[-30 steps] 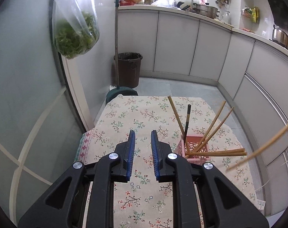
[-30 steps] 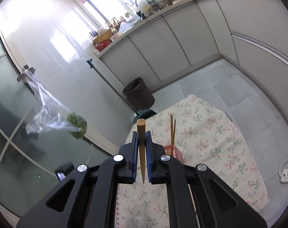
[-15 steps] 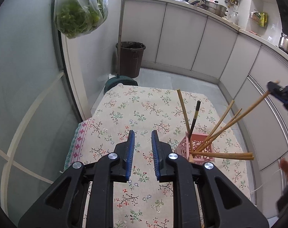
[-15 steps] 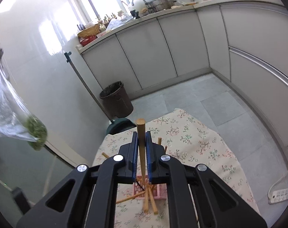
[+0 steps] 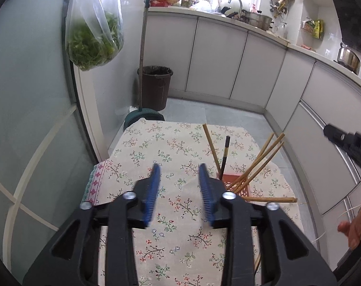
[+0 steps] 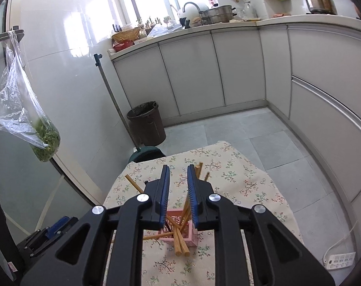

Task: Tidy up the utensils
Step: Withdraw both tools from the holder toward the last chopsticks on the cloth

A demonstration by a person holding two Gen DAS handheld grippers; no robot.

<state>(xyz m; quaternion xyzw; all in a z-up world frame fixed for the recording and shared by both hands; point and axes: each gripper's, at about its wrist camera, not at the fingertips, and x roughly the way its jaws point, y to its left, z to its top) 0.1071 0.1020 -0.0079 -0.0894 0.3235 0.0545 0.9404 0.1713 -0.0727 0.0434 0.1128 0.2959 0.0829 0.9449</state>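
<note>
Left wrist view: the left tongs (image 5: pixel 179 186) gape wide with nothing between them, above the floral desk (image 5: pixel 175 147). The pink basket (image 5: pixel 237 187) sits right of them, chopsticks (image 5: pixel 260 160) leaning out of it.
Right wrist view: the right tongs (image 6: pixel 178 186) stand parted and bare, over the pink basket (image 6: pixel 191 237); chopsticks (image 6: pixel 180 240) jut toward the near side.

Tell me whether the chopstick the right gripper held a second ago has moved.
Yes. It has left the right gripper, whose jaws now stand open, and apparently dropped into the pink basket on the floral tablecloth.
</note>
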